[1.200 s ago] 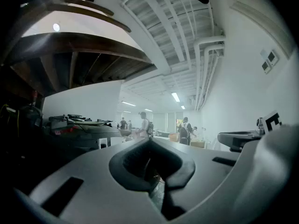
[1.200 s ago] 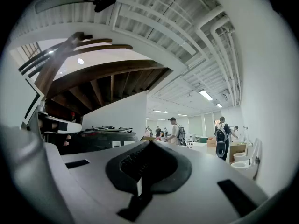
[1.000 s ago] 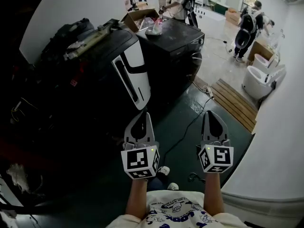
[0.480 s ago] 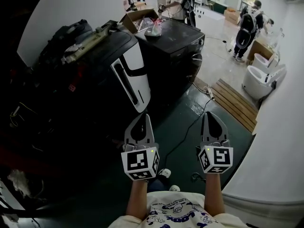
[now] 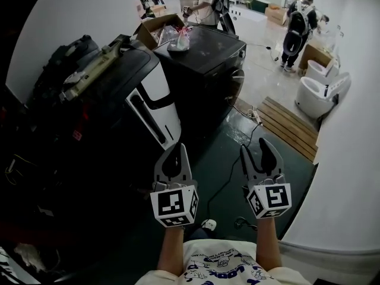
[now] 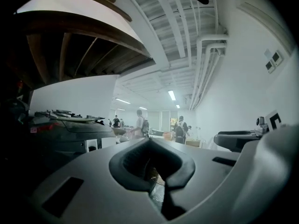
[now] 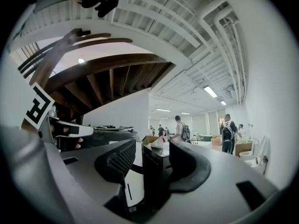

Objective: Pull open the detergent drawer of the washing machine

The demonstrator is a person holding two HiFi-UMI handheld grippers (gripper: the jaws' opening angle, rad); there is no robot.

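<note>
Far left is dark clutter, with a black bag [image 5: 62, 61] lying on a black appliance whose white panel [image 5: 155, 108] slopes down towards the green floor [image 5: 222, 159]. The panel's long edge runs from upper left to lower right in the head view.

The left gripper [image 5: 176, 148] is held out level in front of the person. Its jaws are pressed together with nothing between them.

Ahead and well apart from both grippers stands the dark washing machine [image 5: 205, 64]. It is upright, and its front faces right, towards the pale floor. A cardboard box [image 5: 155, 29] and a plastic bag [image 5: 178, 40] sit on its top. The front is too dark for me to pick out the detergent drawer, so I cannot tell which way its long side runs.

The right gripper [image 5: 255, 150] is level too. Its jaws have just been opening and now stand well apart, gripping nothing; in its own view the washing machine shows far off between them. A cable [image 5: 234, 171] trails across the floor between the two grippers.

Further right lie a wooden pallet [image 5: 291, 126] and white toilets [image 5: 317, 94]. Behind the machine stands a person with a backpack [image 5: 209, 2], and another person [image 5: 295, 28] is near the toilets.
</note>
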